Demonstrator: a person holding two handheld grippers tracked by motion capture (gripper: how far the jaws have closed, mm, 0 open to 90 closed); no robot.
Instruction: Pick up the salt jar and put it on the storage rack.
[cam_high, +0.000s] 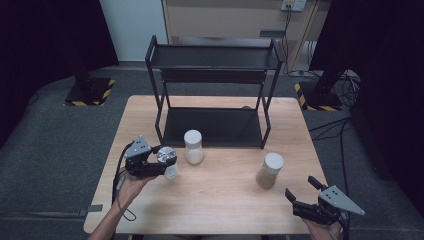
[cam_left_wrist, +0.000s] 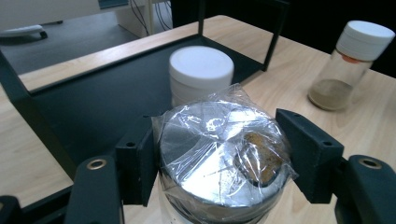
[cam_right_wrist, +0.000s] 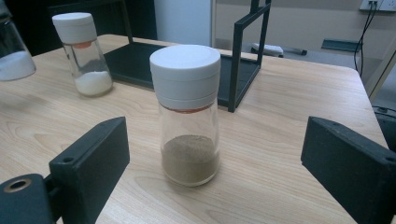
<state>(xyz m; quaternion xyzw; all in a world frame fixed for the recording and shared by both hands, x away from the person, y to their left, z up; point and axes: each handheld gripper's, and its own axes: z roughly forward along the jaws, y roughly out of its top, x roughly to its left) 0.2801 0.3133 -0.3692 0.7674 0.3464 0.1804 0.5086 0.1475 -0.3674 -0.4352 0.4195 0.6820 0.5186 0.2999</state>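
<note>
- We see a light wooden table carrying a black two-tier metal rack at its far side.
- We find the left gripper at the table's left front, held in the person's left hand.
- Its jaws close on a silver-capped jar; in the left gripper view each jaw presses a side of the cap, which is covered in crinkled clear film.
- We cannot tell from the pictures whether this jar rests on the table or is lifted clear of it.
- We see a white-lidded jar of white powder just beside the held jar, standing upright directly in front of the rack's lower shelf.
- We find a white-lidded jar of brown powder upright on the table's right half, well apart from the other two jars.
- We see the right gripper near the table's right front corner, with its jaws spread wide and nothing between them.
- In the right gripper view the brown-powder jar stands ahead of the jaws and centred between them, touching neither.
- Both rack shelves carry nothing; the lower shelf sits on the tabletop.
- We note dark carpet around the table and cables on the floor at the right.
</note>
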